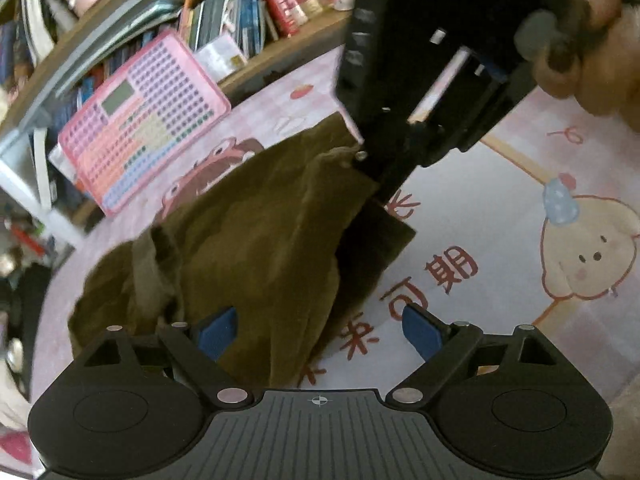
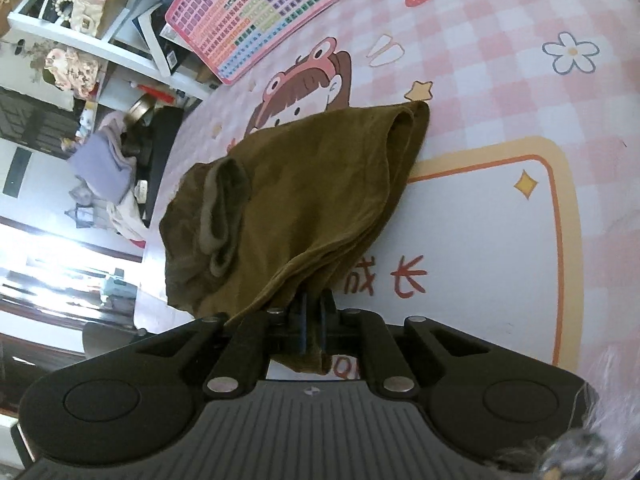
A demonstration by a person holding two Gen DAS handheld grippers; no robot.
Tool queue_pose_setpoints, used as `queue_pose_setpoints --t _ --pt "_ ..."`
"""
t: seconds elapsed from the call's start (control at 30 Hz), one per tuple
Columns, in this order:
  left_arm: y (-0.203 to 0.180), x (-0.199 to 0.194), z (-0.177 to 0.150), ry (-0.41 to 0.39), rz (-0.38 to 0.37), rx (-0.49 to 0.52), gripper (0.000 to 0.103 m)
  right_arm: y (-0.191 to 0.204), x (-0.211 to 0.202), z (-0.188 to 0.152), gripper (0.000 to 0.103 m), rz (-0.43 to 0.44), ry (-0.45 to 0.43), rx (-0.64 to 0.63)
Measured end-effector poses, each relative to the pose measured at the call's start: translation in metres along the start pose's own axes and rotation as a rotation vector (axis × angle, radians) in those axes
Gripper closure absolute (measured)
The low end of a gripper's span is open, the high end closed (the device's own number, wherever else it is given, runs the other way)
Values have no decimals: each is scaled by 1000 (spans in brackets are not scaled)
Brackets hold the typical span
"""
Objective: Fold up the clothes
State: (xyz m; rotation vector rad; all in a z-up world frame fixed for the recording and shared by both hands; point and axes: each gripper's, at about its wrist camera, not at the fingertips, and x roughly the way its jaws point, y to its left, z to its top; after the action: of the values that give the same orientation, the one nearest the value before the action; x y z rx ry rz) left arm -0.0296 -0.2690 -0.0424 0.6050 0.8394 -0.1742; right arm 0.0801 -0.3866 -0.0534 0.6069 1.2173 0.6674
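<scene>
An olive-brown garment (image 1: 256,240) lies bunched on a pink cartoon-print table cover (image 1: 500,208). My left gripper (image 1: 320,330) hovers over its near edge, blue pads wide apart with nothing pressed between them. In the left wrist view the other gripper (image 1: 384,160) comes in from the top right, held by a hand (image 1: 592,40), and lifts a corner of the cloth. In the right wrist view the garment (image 2: 304,192) stretches up from the table cover (image 2: 500,80) into my right gripper (image 2: 314,312), whose blue pads are shut on its near edge.
A pink keyboard-like board (image 1: 140,128) leans at the table's far left edge (image 2: 248,12). Shelves with books and boxes (image 1: 256,12) stand behind it. Cluttered shelving and a heap of cloth (image 2: 104,168) lie beyond the table's left edge.
</scene>
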Motion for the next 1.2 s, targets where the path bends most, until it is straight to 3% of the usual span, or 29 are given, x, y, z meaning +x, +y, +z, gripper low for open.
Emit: queue_pose_setpoints --t 0.17,0.33,0.43,0.53,0.57,0.63,0.7,0.77,0.83,1.03,1.2 --pt "0 3 7 -22 35 4 12 4 -1 3 97 23 -4 12" --pt "-10 7 6 -64 116 84 13 5 -1 4 97 25 -1 13" --pt "-17 6 9 -97 133 121 19 4 -2 3 97 25 -3 19" --pt "-22 5 12 -130 143 145 41 2 -3 3 96 26 -3 27" --pt "-24 5 13 -141 143 149 57 1 -4 3 92 27 -6 32" --pt "-26 4 15 -162 141 152 75 -3 -8 2 87 23 -15 45" --pt "-23 3 14 -171 124 136 87 -9 -14 2 65 12 -29 64" --pt "-18 3 13 -172 104 112 90 -17 -20 1 45 -3 -48 91" --pt "-12 1 12 -169 83 74 91 -26 -26 0 36 -14 -66 124" --pt "1 -8 14 -165 8 -46 92 -38 -28 4 28 45 -101 203" --pt "0 -12 12 -167 -3 -52 92 -32 0 14 25 111 -45 278"
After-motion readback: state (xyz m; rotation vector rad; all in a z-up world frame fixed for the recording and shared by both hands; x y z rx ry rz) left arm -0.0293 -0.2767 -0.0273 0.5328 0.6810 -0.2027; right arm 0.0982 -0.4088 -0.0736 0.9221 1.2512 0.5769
